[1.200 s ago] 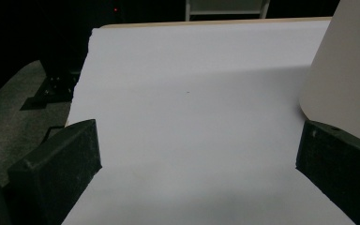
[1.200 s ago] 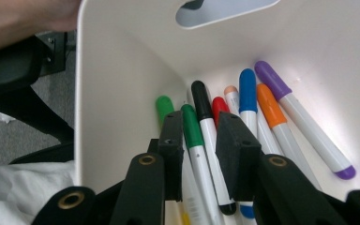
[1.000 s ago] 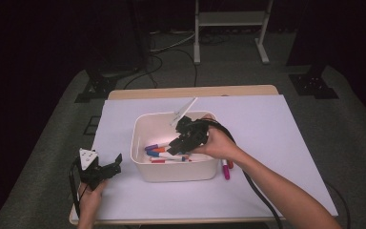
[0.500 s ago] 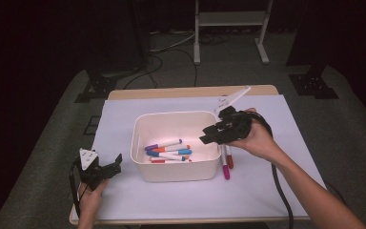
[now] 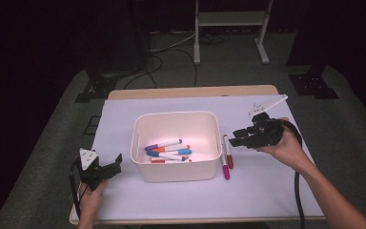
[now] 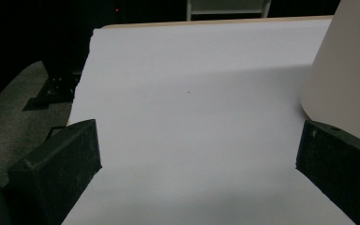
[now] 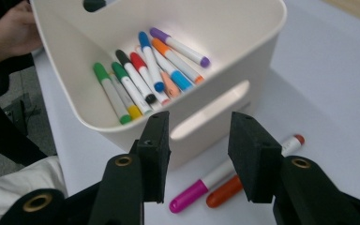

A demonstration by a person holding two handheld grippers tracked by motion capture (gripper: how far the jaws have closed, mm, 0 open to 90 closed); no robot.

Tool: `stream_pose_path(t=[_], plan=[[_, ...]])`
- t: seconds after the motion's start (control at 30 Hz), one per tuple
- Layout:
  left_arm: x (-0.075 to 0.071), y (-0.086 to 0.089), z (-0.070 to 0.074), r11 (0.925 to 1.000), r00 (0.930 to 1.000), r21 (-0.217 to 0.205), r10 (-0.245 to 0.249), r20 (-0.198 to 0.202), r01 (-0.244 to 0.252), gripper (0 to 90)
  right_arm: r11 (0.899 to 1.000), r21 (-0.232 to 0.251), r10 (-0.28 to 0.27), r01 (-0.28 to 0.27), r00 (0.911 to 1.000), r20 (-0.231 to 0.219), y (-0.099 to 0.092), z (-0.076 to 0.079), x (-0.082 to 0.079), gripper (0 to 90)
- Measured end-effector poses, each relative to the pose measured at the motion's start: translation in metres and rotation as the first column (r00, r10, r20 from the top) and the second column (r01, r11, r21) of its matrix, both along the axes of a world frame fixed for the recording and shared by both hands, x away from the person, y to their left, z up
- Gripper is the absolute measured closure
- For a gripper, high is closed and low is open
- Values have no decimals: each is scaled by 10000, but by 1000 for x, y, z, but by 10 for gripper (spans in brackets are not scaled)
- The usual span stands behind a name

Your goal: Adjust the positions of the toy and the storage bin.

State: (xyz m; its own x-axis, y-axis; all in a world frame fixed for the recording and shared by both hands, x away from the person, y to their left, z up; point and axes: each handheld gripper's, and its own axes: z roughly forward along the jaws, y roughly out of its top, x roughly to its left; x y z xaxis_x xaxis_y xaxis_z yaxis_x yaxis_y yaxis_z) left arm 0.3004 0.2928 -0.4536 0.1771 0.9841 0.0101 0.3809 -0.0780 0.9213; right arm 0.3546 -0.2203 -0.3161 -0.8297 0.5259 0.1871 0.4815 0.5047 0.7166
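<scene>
**Item 1. Loose markers, two.** A magenta-capped marker (image 7: pixel 215 180) and an orange-capped marker (image 7: pixel 243 180) lie side by side on the white sheet (image 5: pixel 267 191), just beside the right wall of the bin, roughly parallel to it and touching or nearly touching each other.

**Item 2. Right gripper (image 7: pixel 199 157).** Held to the right of the bin, pointing toward it, above the two loose markers. Jaws partly spread and just opening further; nothing between them.

**Item 3. Bin (image 5: pixel 176 121).** White, rounded, with a handle slot in the near wall as the right gripper view has it. Holds a heap of markers (image 7: pixel 145 77): green, black, red, blue, orange, purple and others, lying loosely across one another.

**Item 4. Left gripper (image 5: pixel 100 171).** Rests at the near left of the sheet, well apart from the bin's left wall. Jaws spread wide, empty.

**Item 5. Surroundings.** Wooden table edge (image 5: pixel 190 91) beyond the sheet; dark floor with stands and cables.

**Risks, judged.**
- The two markers lie so close that a pinch may catch both, or nip one and flick the other away.
- Round barrels on smooth paper: an off-centre closing would likely roll the marker aside.
- A low approach near the bin wall could nudge the bin, which the left gripper is not steadying.
</scene>
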Motion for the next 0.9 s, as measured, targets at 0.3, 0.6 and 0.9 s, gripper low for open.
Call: stream_pose_path(t=[0.3, 0.6, 0.9], plan=[[0, 0, 0, 10000, 10000, -8, -8, 14, 8, 0, 9955, -639, -734, 702, 9961, -486, -8, -48, 11, 536], [0, 0, 0, 10000, 10000, 13, -30, 22, 30, 0, 9851, -1350, -1145, 1065, 9920, -530, 6, -83, 26, 514], [0, 0, 0, 10000, 10000, -2, -26, 21, 26, 0, 9705, -1654, -1868, 1754, 9808, -562, 15, -108, 40, 497]])
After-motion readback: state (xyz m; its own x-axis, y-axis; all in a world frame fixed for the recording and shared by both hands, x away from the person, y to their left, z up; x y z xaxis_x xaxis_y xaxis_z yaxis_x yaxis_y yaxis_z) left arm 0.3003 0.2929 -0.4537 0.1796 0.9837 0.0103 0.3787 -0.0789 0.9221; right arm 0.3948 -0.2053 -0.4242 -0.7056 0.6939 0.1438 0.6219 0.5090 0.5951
